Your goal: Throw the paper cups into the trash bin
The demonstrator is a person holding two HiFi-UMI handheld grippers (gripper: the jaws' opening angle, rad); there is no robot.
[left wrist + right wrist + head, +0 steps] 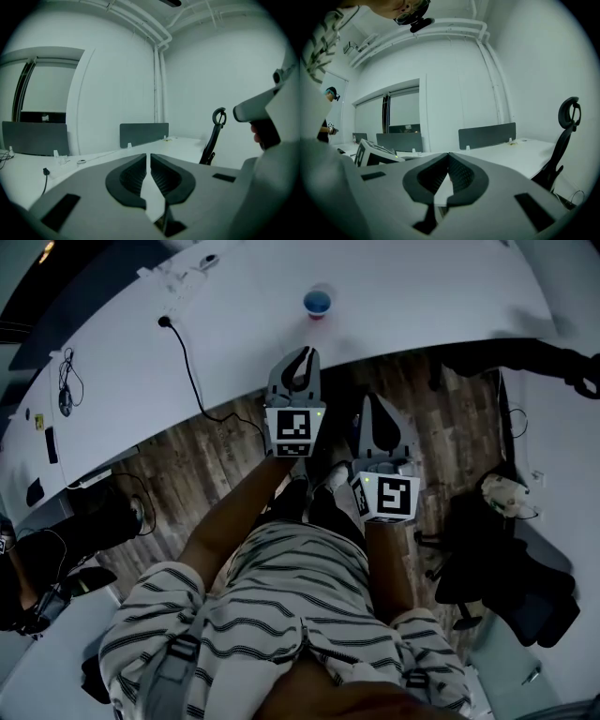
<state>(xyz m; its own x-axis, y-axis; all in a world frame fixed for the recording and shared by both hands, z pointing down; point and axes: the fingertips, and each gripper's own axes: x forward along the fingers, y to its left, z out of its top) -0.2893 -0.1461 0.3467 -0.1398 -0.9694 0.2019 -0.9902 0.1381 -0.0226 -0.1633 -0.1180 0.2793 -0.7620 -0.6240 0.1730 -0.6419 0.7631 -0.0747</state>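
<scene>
paper cup (318, 303) upright on worktop (422, 296), near its front edge | left claw (302, 357), right claw (372, 401) closed, empty, short of worktop | next: open left claw first, pinch cup wall lightly

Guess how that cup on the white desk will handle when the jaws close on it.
Probably light: the paper cup is small and stands alone, upright, on the desk, so a sideways nudge could tip or slide it. Its paper wall likely crushes under a hard squeeze. Blue shows at its mouth; I cannot tell whether that is liquid.
</scene>
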